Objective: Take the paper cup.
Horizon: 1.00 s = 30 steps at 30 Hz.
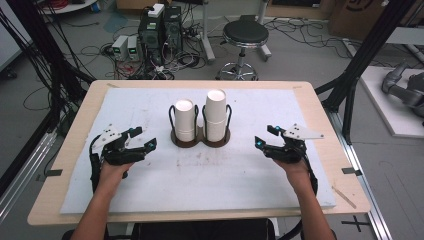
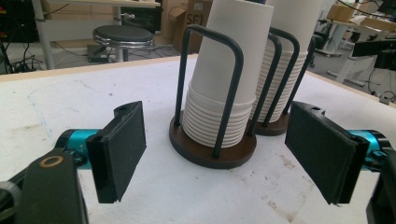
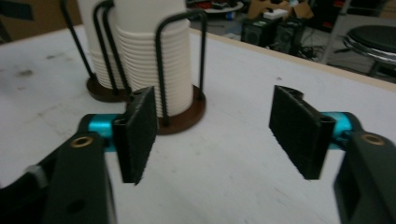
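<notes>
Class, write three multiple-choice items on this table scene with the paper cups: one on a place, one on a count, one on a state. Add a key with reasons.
1. Where does the cup holder stand?
A. on the mat's middle, between the two grippers
B. on the stool
C. at the mat's near edge

2. How many cup stacks does it carry?
A. one
B. two
C. four

3. How are the fingers of the left gripper?
A. shut on a cup
B. shut on nothing
C. open

Key: 1 A, it sits mid-mat with the right gripper on its other side. 2 B, a shorter stack stands beside a taller stack. 3 C, the left gripper view shows its fingers wide apart, holding nothing.
</notes>
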Motion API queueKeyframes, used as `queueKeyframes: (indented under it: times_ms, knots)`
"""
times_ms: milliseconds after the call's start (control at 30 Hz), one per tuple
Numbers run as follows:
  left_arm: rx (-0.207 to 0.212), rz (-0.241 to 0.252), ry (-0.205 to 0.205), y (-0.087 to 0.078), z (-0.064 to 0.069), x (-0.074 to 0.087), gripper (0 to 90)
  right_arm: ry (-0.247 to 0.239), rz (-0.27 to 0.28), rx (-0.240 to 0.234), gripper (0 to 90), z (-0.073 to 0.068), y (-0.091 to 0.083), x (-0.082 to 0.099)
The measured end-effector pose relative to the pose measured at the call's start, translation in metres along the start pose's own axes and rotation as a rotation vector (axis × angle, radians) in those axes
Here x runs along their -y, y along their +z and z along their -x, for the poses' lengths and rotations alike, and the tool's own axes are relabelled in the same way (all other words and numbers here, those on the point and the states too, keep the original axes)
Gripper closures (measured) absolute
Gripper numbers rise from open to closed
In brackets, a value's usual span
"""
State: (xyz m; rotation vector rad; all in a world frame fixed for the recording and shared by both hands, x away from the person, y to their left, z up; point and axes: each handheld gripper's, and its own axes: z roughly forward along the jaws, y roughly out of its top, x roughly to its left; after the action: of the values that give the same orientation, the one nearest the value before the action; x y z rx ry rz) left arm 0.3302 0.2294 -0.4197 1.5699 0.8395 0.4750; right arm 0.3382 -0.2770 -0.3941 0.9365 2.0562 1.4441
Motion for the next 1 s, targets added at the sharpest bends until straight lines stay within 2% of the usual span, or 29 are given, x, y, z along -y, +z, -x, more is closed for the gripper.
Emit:
queueKeyframes:
  times_ms: [67,100,133,200,233,300,433,467,567,867,1000]
  knots:
    - [-0.001,0.002,-0.006,0.0,-0.001,0.0,20.3,-0.009,0.016,-0.028,48.5,-0.006,0.004,-0.004]
    - [-0.002,0.003,-0.009,0.0,-0.001,0.0,20.3,-0.014,0.024,-0.046,60.9,-0.013,0.009,-0.008]
    - [-0.003,0.002,-0.009,0.0,-0.001,0.0,20.3,-0.014,0.024,-0.046,60.9,-0.013,0.009,-0.008]
    - [-0.002,0.001,-0.011,0.0,-0.001,0.001,20.3,-0.029,0.009,-0.058,73.4,-0.023,0.017,-0.012]
    - [-0.003,-0.002,-0.009,0.0,-0.001,0.001,20.3,-0.029,0.009,-0.058,73.4,-0.023,0.017,-0.012]
    - [-0.004,-0.002,-0.007,-0.001,-0.001,0.0,20.3,-0.059,-0.011,-0.081,79.5,-0.032,0.027,-0.013]
    - [-0.007,-0.002,-0.011,-0.002,-0.001,0.001,20.4,-0.096,-0.023,-0.088,79.7,-0.042,0.037,-0.014]
    - [-0.008,-0.002,-0.012,-0.002,-0.001,0.001,20.3,-0.118,-0.015,-0.1,81.2,-0.046,0.041,-0.014]
    - [-0.008,-0.008,-0.009,-0.003,-0.002,0.001,20.3,-0.142,-0.009,-0.1,83.1,-0.053,0.049,-0.015]
    - [-0.007,-0.006,-0.011,-0.003,-0.002,0.001,20.6,-0.142,0.027,-0.108,90.0,-0.06,0.059,-0.02]
    - [-0.005,-0.008,-0.011,-0.003,-0.002,0.001,20.7,-0.11,0.055,-0.106,90.0,-0.065,0.065,-0.02]
